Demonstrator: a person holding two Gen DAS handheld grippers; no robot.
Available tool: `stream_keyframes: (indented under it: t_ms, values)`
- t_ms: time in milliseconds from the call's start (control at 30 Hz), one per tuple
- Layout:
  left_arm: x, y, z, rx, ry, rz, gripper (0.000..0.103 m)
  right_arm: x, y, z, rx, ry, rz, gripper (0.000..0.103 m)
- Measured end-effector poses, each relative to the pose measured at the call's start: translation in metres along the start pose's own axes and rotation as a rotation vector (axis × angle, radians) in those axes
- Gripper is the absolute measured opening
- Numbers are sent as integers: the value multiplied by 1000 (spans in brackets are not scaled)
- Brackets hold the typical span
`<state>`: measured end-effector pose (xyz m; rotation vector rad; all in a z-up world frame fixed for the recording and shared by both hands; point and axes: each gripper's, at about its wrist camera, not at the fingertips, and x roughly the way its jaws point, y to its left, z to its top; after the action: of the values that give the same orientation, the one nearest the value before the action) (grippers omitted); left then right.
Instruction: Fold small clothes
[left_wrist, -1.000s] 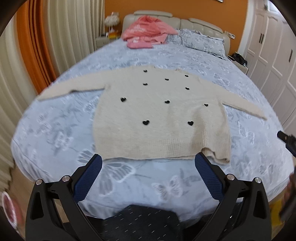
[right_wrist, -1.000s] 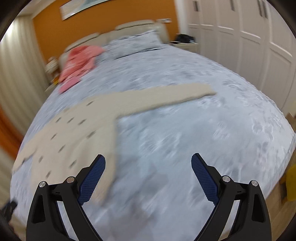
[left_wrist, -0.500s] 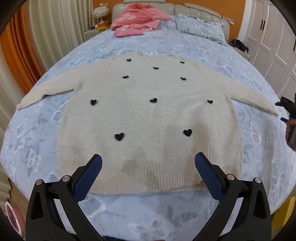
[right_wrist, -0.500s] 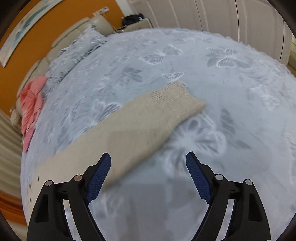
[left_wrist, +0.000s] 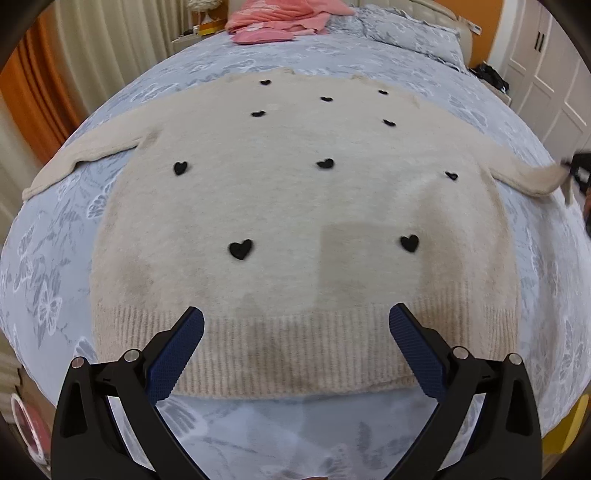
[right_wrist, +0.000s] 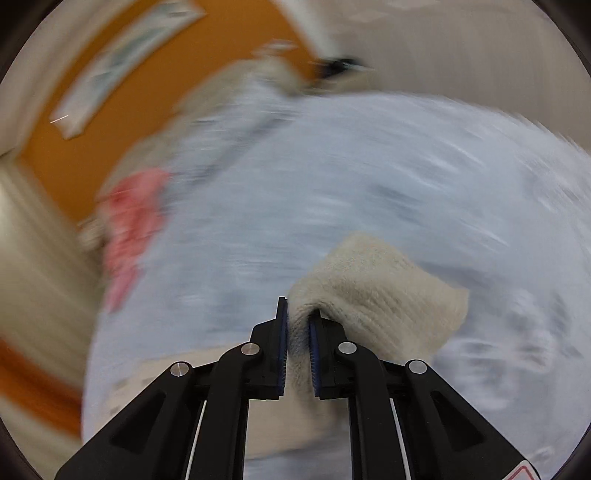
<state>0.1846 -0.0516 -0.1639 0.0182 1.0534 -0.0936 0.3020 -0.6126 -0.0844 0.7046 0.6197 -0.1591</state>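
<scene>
A cream knit sweater (left_wrist: 295, 206) with small black hearts lies flat on the bed, hem towards me and sleeves spread to both sides. My left gripper (left_wrist: 295, 325) hovers open over the ribbed hem with nothing between its fingers. In the right wrist view the jaws of my right gripper (right_wrist: 298, 314) are closing and pinch the cuff of the sweater's right sleeve (right_wrist: 376, 291), which bunches up past the pads. The same sleeve (left_wrist: 532, 181) shows lifted at the right edge of the left wrist view, beside a dark bit of the right gripper (left_wrist: 578, 166).
The bed (left_wrist: 55, 258) carries a pale blue butterfly-print cover. Pink clothes (left_wrist: 277, 18) and a pillow (left_wrist: 406, 29) lie at the headboard end. Curtains (left_wrist: 92, 55) hang at left and white wardrobe doors (left_wrist: 554, 74) stand at right. The right wrist view is motion-blurred.
My right gripper swept along the sleeve to its cuff and closed on it. My left gripper came down and forward over the sweater's hem, staying open.
</scene>
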Motion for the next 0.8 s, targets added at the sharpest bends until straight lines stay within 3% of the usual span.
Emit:
stream_keyframes:
  t_ms: [100, 133, 233, 267, 300, 367, 467, 500, 600, 700, 800]
  values:
    - [-4, 9, 1, -31, -16, -15, 98, 5, 120, -16, -178, 56, 206, 11]
    - [-6, 12, 2, -43, -20, -25, 98, 9, 142, -22, -207, 72, 240, 11]
    - [-12, 21, 7, -72, -39, -38, 98, 47, 247, -79, -352, 201, 353, 17]
    - [-14, 24, 10, -86, -44, -47, 98, 61, 271, -102, -398, 242, 360, 27]
    - [-15, 26, 12, -96, -46, -54, 98, 73, 289, -122, -440, 277, 359, 48]
    - [-16, 34, 20, -134, -45, -89, 98, 84, 312, -159, -527, 312, 333, 52]
    - [-11, 49, 37, -194, -38, -138, 98, 70, 295, -181, -556, 291, 320, 54]
    - [-8, 54, 45, -212, -40, -153, 98, 60, 281, -184, -550, 277, 301, 59]
    - [8, 71, 75, -269, -52, -223, 98, 43, 212, -185, -540, 214, 123, 72]
    - [40, 77, 115, -282, -58, -259, 98, 55, 157, -185, -543, 251, -60, 72]
    - [80, 79, 158, -313, -71, -246, 98, 71, 116, -180, -480, 284, -145, 72]
